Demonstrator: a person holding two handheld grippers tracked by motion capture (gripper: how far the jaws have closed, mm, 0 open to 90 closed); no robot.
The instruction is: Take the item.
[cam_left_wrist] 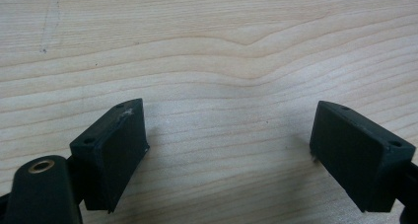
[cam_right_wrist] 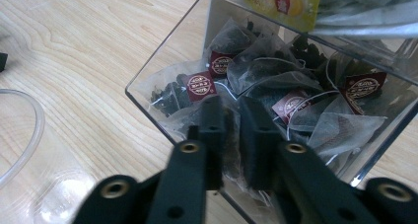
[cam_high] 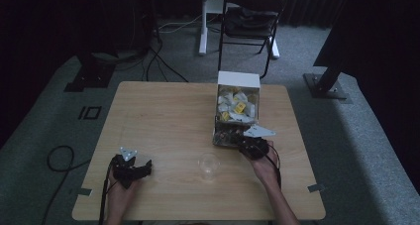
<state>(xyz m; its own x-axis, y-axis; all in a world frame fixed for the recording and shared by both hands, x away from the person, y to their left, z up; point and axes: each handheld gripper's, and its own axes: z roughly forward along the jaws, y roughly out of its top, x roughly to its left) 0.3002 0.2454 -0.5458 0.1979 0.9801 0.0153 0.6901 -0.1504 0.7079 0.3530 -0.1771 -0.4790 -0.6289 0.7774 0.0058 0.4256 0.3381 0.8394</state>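
Right gripper (cam_right_wrist: 231, 135): jaws pinched narrow on a tea bag (cam_right_wrist: 197, 116) in the clear bin (cam_right_wrist: 148, 105); plastic cup (cam_high: 209, 164) lies to its left. Left gripper (cam_left_wrist: 226, 150): wide, idle.

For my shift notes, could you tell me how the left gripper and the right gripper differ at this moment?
The left gripper stands open over bare table; the right gripper is nearly shut inside the clear box, among its tea bags, though the grip is unclear. Both have black jaws.

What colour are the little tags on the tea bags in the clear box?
Dark red tags with pale print, best in the right gripper view.
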